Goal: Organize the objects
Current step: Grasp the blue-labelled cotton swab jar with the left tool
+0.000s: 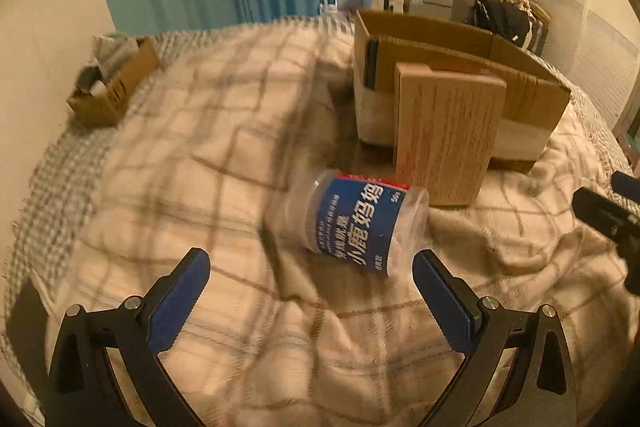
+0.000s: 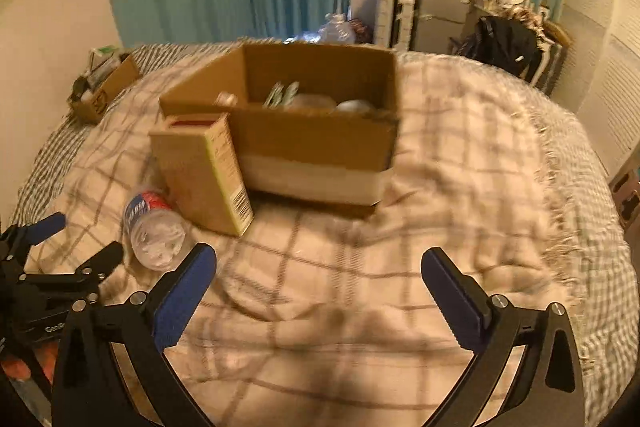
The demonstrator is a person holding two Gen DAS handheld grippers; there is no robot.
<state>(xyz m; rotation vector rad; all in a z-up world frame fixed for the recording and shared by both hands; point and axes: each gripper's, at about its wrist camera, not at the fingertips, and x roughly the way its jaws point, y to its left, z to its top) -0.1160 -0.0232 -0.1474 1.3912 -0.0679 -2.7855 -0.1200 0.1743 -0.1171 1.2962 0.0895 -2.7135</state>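
Setting: a bed covered by a checked blanket, with an open cardboard box standing on it and a smaller brown carton upright against the box's near wall.

Jar: a clear plastic jar with a blue label lies on its side on the blanket, touching or nearly touching the foot of the carton. It appears to hold something pale and crumpled; what it is I cannot tell.

Long axis: in the left wrist view the jar runs slantwise, its narrower end up and to the left and its wide end down and to the right, so it lies across the line of the fingers and not along it.

Left gripper: spread wide and holding nothing. The jar sits just ahead of it, between the two blue pads, with its lower right corner close to the right pad.

Right gripper: also spread wide and holding nothing, over bare blanket. In its view the jar lies off to the left, outside its left finger.

Nearer side: the left one, clearly; it is lined up on the jar.

Likely next move: push the left gripper forward and close across the jar's body, then carry it to the box.

Risk: the smooth round wall may roll or slip on the soft blanket.

Box contents: a few items are visible inside but too blurred to name.
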